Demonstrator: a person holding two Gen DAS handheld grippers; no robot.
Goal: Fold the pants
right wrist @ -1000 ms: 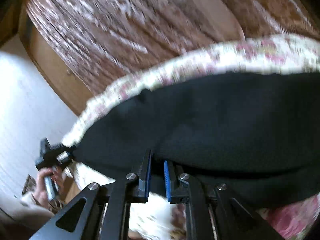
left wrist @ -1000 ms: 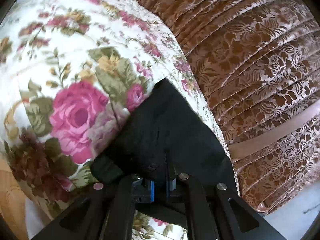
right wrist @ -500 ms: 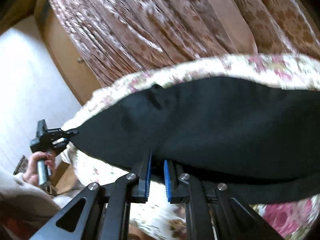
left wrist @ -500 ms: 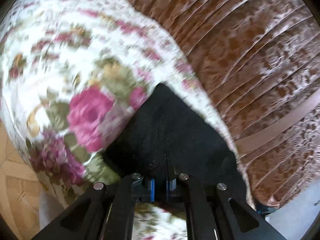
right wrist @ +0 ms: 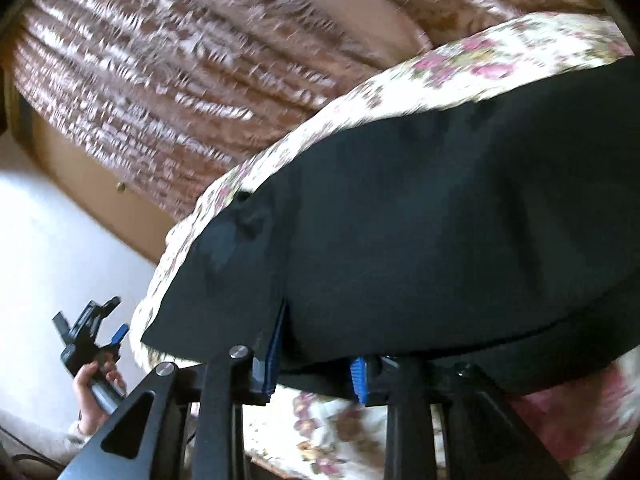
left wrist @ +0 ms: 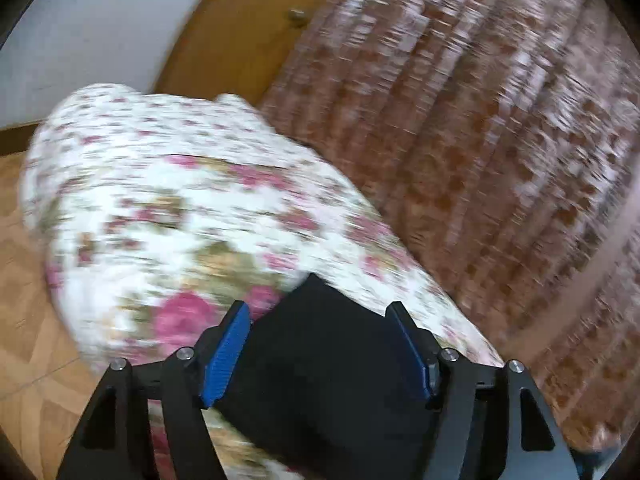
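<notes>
The black pants (right wrist: 420, 216) lie folded in a long band across the floral bedspread (right wrist: 460, 72). My right gripper (right wrist: 320, 344) is at their near edge, its jaws opening; the cloth edge droops over the blue pads (right wrist: 270, 356), which do not press on it. My left gripper (left wrist: 318, 312) hovers over the pants' end (left wrist: 332, 368), jaws opening wide, with nothing pinched between the blue pads (left wrist: 226, 354). In the right wrist view the left gripper (right wrist: 116, 318) sits off the bed's corner, held by a hand (right wrist: 94, 384), apart from the cloth.
A brown patterned curtain (left wrist: 500, 140) hangs along the far side of the bed. A wooden door (left wrist: 240, 40) with a small knob (left wrist: 296, 14) and a white wall (left wrist: 92, 28) stand behind the bed corner. Wood floor (left wrist: 24, 320) shows at the left.
My left gripper has let go of the pants' corner, opened wide and lifted back. My right gripper's jaws have parted from their pinch on the near edge. The pants have settled on the bed.
</notes>
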